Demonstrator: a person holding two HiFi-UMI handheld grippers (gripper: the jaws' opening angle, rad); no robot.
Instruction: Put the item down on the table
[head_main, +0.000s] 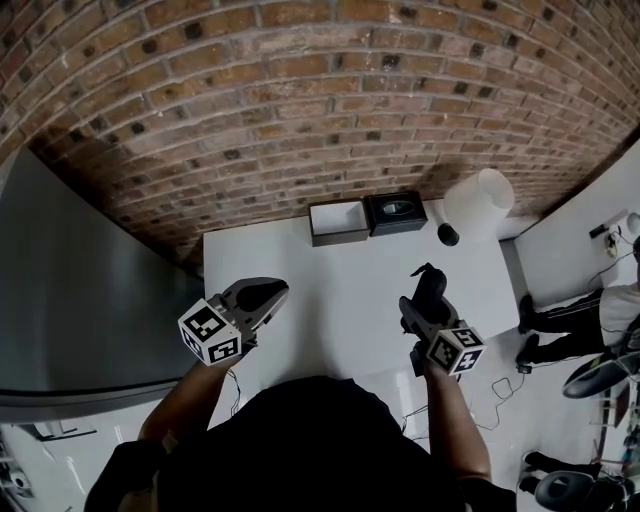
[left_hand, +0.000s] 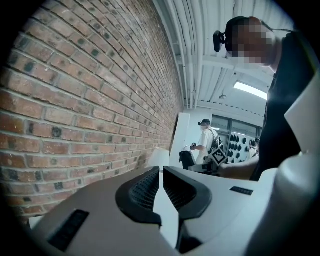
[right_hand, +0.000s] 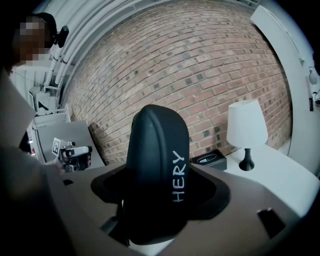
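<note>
Bare white table (head_main: 340, 290) lies open beneath the right gripper (head_main: 425, 305) and its clamped black rounded case (right_hand: 157, 170). At the far edge, a grey-sided box (head_main: 338, 221), a black flat box (head_main: 395, 212) and a white-shaded lamp (head_main: 480, 203) stand against the red brick wall (head_main: 300, 100).

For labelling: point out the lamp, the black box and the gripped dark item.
lamp (head_main: 480, 200), head view, white shade.
black box (head_main: 395, 213), head view, top face.
dark item (right_hand: 156, 160), right gripper view, rounded front.

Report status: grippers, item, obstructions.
Left gripper shut, empty. Right gripper shut on black case, above the table, not yet down. Boxes and lamp at far edge, not in the way.
</note>
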